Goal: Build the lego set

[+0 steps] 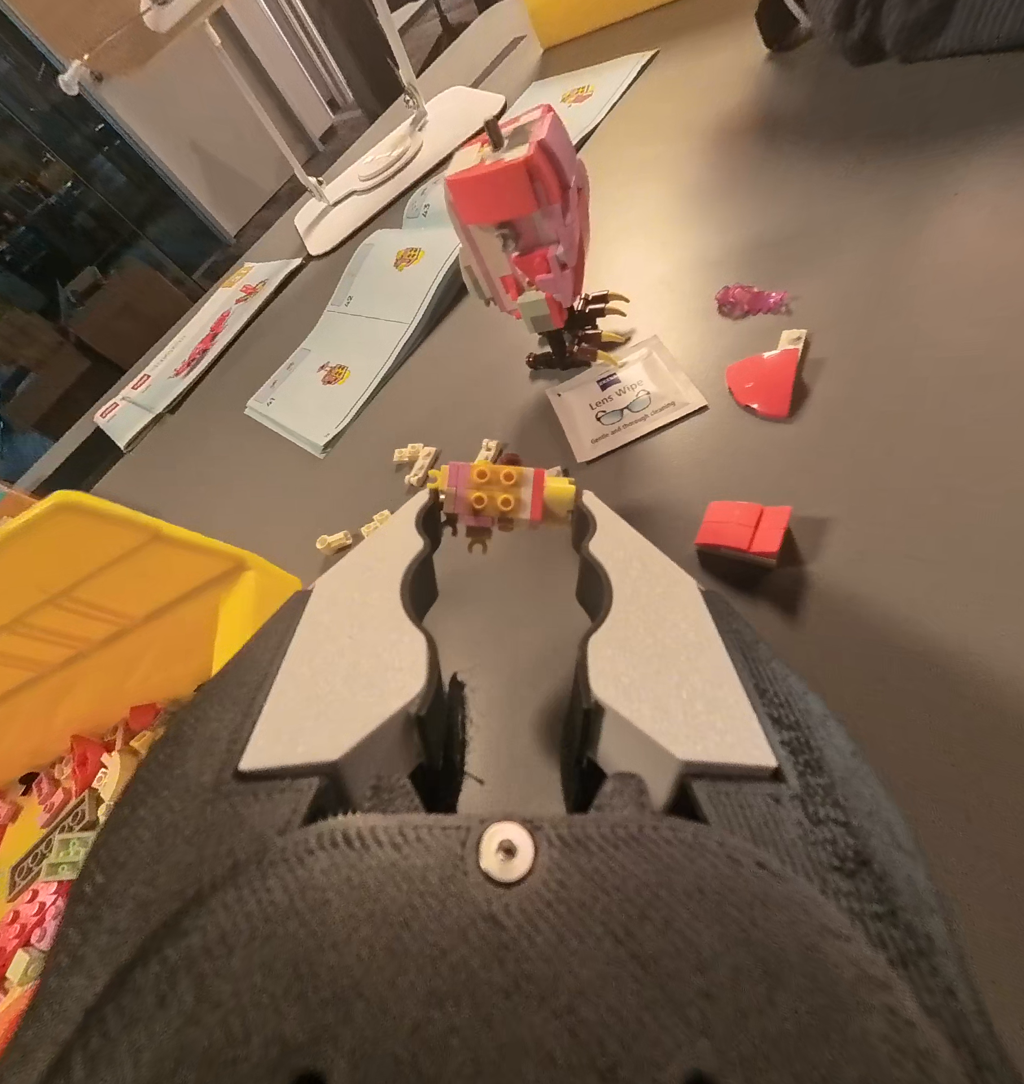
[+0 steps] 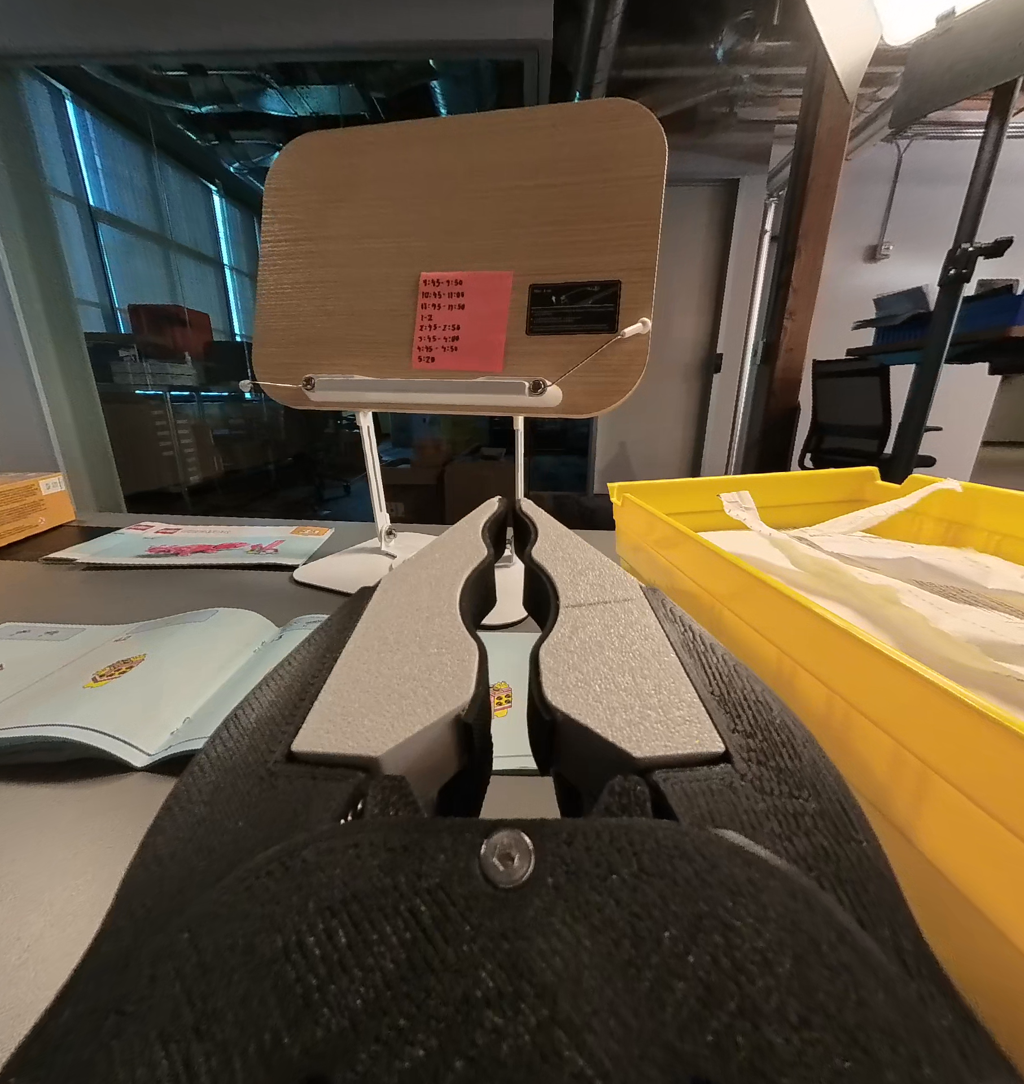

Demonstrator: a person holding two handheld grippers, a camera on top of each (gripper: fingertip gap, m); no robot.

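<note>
A small brick block is being gripped at the tips of the left gripper (image 1: 505, 505), mid-frame in the left wrist view.

The yellow, pink and white brick block (image 1: 501, 493) is being held between both fingertips above the grey table (image 1: 850, 205), below the pink brick figure (image 1: 521, 229) and right of the yellow bin (image 1: 87, 586). The right gripper (image 2: 511, 516) is being kept closed on nothing, pointed at the wooden book stand (image 2: 457, 258) in mid-frame of the right wrist view.
</note>
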